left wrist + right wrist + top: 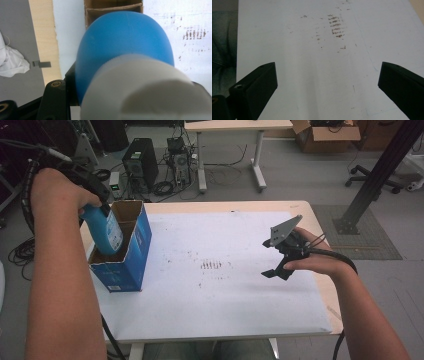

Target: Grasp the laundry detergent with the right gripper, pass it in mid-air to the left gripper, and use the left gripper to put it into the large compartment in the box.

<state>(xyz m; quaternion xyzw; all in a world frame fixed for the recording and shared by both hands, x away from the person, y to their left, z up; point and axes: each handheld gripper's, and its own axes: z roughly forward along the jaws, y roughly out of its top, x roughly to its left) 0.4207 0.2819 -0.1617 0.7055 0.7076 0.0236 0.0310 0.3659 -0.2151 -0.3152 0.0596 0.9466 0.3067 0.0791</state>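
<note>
Blue plastic leads the action: at the left edge of the table [320, 285], the left gripper [92, 187] is clamped on a blue bottle [102, 230] with a white cap [140, 87], jaws tight on its upper part. The bottle's base is already down inside the open blue carton [125, 255], which stands upright on the white sheet [215, 285] near the table's left edge. From the left gripper view, the brown cardboard mouth shows just beyond the bottle's rounded body. By my reading, this is the packing step, roughly midway: the bottle hangs partly in, tilted a touch. Next it wants straightening and lowering until it seats, then a release. One raised flap [125, 210] at the far side of the carton is what could catch it. Moving right, mid-sheet, a cluster of brownish marks [212, 265], nothing more. Over by the right edge, the right gripper [274, 266] hovers with jaws spread wide apart, nothing between them, well clear of the carton.
</note>
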